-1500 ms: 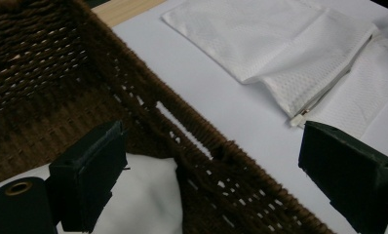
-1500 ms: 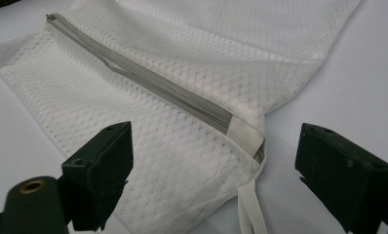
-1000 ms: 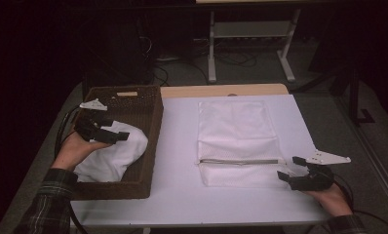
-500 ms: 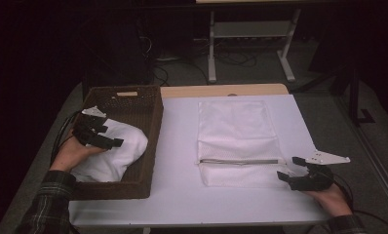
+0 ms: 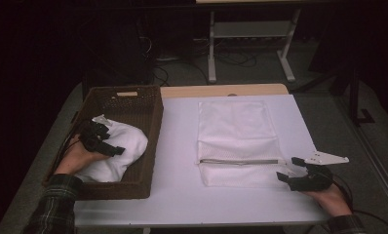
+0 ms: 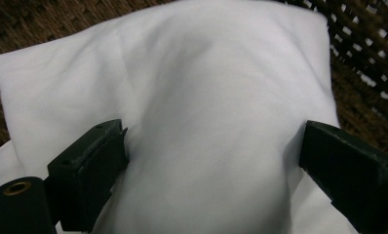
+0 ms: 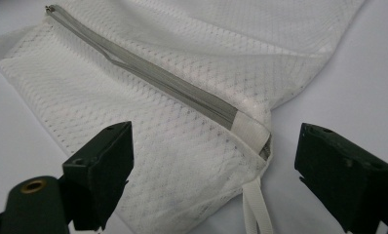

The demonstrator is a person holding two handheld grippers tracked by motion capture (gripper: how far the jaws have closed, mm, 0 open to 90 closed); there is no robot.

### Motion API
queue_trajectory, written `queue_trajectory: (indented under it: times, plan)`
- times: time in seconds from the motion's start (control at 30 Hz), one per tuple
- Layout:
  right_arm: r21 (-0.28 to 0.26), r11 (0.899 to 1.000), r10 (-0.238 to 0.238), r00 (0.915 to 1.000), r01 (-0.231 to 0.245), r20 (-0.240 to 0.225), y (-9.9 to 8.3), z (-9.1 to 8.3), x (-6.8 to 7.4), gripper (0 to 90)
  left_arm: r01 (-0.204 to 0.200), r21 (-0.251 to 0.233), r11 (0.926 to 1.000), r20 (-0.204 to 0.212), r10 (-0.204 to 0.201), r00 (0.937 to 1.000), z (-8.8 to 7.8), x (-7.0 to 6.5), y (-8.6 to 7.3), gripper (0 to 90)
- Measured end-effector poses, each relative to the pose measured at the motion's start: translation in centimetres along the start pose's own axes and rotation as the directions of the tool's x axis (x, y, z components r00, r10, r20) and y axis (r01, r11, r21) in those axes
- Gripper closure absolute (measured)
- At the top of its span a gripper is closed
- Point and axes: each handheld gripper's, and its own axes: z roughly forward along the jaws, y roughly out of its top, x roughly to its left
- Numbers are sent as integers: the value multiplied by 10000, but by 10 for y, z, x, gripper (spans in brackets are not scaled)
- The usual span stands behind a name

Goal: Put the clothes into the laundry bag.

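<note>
Both tools stand wide open and grip nothing. On the person's left, the left tool (image 5: 100, 141) sits inside the brown wicker basket (image 5: 150, 122), low over the white cloth (image 5: 121, 151) bundled there. In the left gripper view its two black jaws are spread well apart, one on each side of a smooth rounded bulge of the cloth (image 6: 202, 112); the left jaw looks to touch the fabric, though whether it presses in cannot be told. The basket's weave (image 6: 362, 53) shows behind the cloth.

Across the worktop (image 5: 177, 161), the right tool (image 5: 299, 174) hovers at the near right corner of the white mesh laundry bag (image 5: 236, 136), which lies flat in the middle of the white surface, well apart from the basket. A grey zipper (image 5: 241, 161) runs across the bag near its front edge. The right gripper view shows the jaws parted either side of the bag's corner (image 7: 182, 156), where the zipper (image 7: 153, 73) ends at a white fabric tab, with a white loop (image 7: 255, 209) hanging below it between the jaws.
</note>
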Motion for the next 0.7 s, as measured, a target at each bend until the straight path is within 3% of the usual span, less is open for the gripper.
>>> queue_trajectory:
  times: [0.07,0.2,0.27,0.37,0.5,0.6,0.7]
  plan:
    - [16,10000,-10,10000,10,-5,0,0,0,138,-19,35,10000,20,19,10000,2,0,0,88]
    - [49,10000,-32,10000,32,-22,0,0,0,138,-119,994,9950,58,114,9999,9,0,-3,82]
    - [47,10000,-23,10000,23,-28,-1,0,0,137,-34,1021,9948,173,17,9998,9,1,-5,81]
    - [32,10000,7,10000,-7,-2,-1,-1,0,138,341,1852,9821,367,-416,9985,16,4,-7,72]
    - [19,10000,31,10000,-31,25,-2,-3,-1,138,319,1854,9822,502,-418,9979,17,6,-7,71]
    - [56,10000,54,10000,-54,30,-3,-2,-1,138,-95,1632,9865,457,21,9990,16,5,-7,73]
    - [64,10000,40,10000,-41,43,-3,-3,-1,139,-87,1521,9883,434,21,9991,15,5,-7,75]
